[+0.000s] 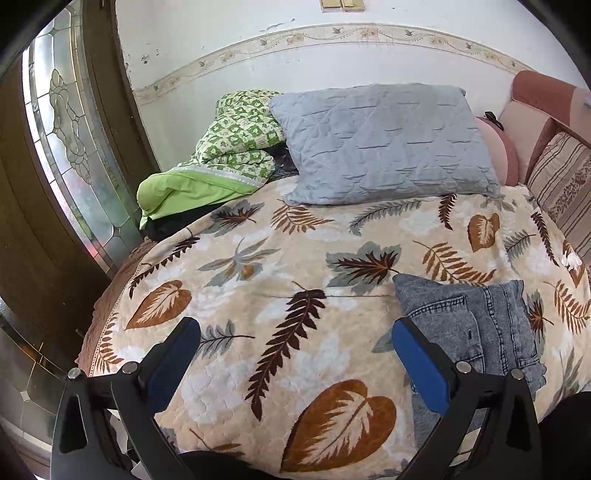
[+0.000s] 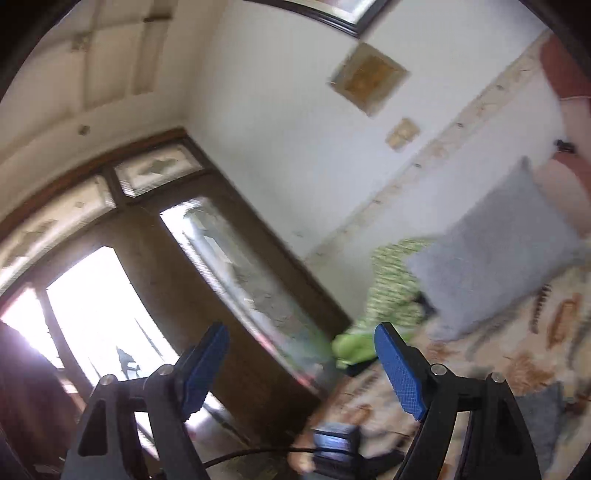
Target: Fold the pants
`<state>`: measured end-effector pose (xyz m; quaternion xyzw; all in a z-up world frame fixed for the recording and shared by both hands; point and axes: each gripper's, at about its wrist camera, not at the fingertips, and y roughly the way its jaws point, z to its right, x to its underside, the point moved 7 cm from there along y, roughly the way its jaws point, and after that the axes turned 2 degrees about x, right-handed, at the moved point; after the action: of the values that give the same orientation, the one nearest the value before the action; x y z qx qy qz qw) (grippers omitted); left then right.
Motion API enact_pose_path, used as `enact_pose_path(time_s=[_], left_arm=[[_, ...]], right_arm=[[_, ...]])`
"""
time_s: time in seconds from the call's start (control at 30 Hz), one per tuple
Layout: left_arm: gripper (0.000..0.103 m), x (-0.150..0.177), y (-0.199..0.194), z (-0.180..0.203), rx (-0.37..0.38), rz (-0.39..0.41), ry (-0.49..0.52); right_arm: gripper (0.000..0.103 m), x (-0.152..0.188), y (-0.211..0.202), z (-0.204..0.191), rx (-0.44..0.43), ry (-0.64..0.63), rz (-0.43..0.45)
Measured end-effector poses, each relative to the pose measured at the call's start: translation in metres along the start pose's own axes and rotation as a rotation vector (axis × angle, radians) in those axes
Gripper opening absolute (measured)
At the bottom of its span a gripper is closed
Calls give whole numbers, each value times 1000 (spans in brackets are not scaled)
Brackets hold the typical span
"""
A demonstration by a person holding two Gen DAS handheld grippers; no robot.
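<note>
A: How are the tongs set?

B: The left gripper (image 1: 295, 343) is seen with its blue pads (image 1: 421, 365) spread wide, and nothing is held between them. It is angled down over the bedspread (image 1: 258, 280), which is printed with brown and grey leaves. The right gripper (image 2: 301, 349) is likewise spread wide, with nothing caught between its blue pads (image 2: 400, 373); its view is tilted and blurred.

A: And where are the pants to be found?

B: The folded pants (image 1: 476, 321), of grey-blue washed denim, are laid on the bedspread just beside the left gripper's right-hand pad, partly hidden behind that finger. A back pocket and a seam are shown on top. No pad is pressed on them. In the right wrist view a grey-blue patch is glimpsed at the lower right, but it is too blurred to be called the pants with certainty.

A: What is seen farther out?

B: A grey quilted pillow (image 1: 384, 144) is propped at the head of the bed, against a white wall (image 1: 229, 33) with a flowered border. A green patterned blanket (image 1: 229, 155) is bunched beside the pillow, at its left. A striped cushion (image 1: 565, 177) is set at the right edge. A wooden door with leaded glass (image 1: 62, 122) is seen at the left. In the right wrist view a hand (image 2: 299, 452) with a small device on a cable is made out below the fingers, though blurred.
</note>
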<state>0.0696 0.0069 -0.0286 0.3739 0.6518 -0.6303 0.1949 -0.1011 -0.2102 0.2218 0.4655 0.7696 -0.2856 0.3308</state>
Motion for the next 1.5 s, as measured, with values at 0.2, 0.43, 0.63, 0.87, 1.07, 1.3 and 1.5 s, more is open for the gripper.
enact_pose_path(time_s=[0.2,0.43,0.63,0.87,1.07,1.3,1.5], left_arm=[[103,-14,-5,8,-8,41,12],[103,-22,-10,22,-13,67,45],[103,-29,-10,26,-20,77,46],[103,-32,-1,30,-38,74,53],[103,-19,26,49,-15,17,86],[103,67,113,102,134,-319,153],[103,59,115,98,176,-318,109]], right_arm=[[83,67,43,137,355,67,-232],[83,134,71,229,530,90,-403],[54,177,93,264,558,60,-506],[39,206,103,297,608,50,-562],[39,229,112,326,639,56,-623],[39,228,107,332,578,48,-610],[64,179,68,352,582,110,-471]])
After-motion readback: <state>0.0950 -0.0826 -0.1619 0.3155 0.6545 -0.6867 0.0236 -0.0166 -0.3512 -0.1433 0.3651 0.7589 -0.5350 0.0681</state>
